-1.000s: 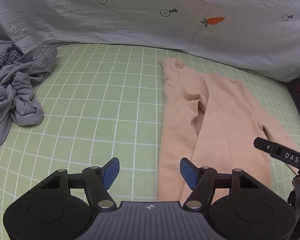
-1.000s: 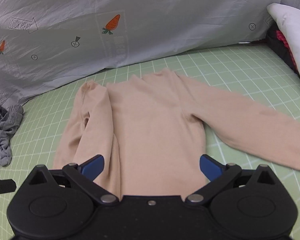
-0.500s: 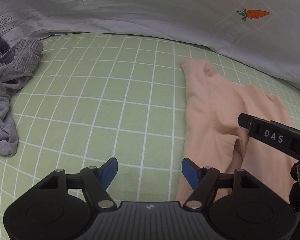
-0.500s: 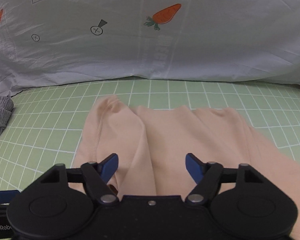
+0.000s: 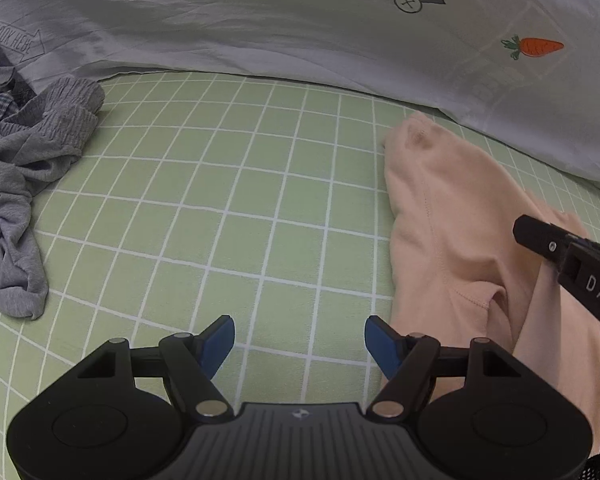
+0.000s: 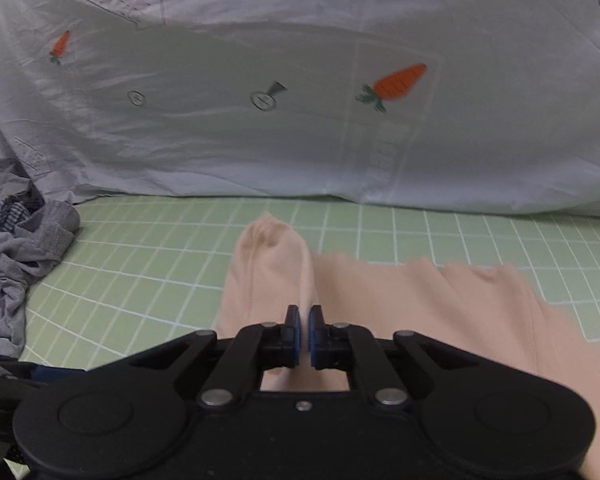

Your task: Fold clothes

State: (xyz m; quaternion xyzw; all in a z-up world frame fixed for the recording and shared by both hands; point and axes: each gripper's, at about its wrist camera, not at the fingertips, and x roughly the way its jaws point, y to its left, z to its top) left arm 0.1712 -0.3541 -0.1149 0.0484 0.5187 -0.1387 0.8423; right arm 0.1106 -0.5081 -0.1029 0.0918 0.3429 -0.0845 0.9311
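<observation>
A peach long-sleeved top (image 5: 452,232) lies flat on the green checked sheet (image 5: 236,200), its left sleeve folded over the body. My right gripper (image 6: 304,330) is shut on a fold of that peach top (image 6: 272,268) at the folded sleeve. My left gripper (image 5: 299,338) hovers open above the sheet just left of the top's edge, nothing between its blue pads. The right gripper's black body (image 5: 572,264) reaches in over the top in the left wrist view.
A crumpled heap of grey clothes (image 5: 24,184) lies at the left of the sheet, also the grey clothes (image 6: 16,248) in the right wrist view. A pale quilt with carrot prints (image 5: 340,28) runs along the far side.
My right gripper moved forward and down and shut on the folded sleeve of the peach top. The left gripper drifted forward slightly and stayed open.
</observation>
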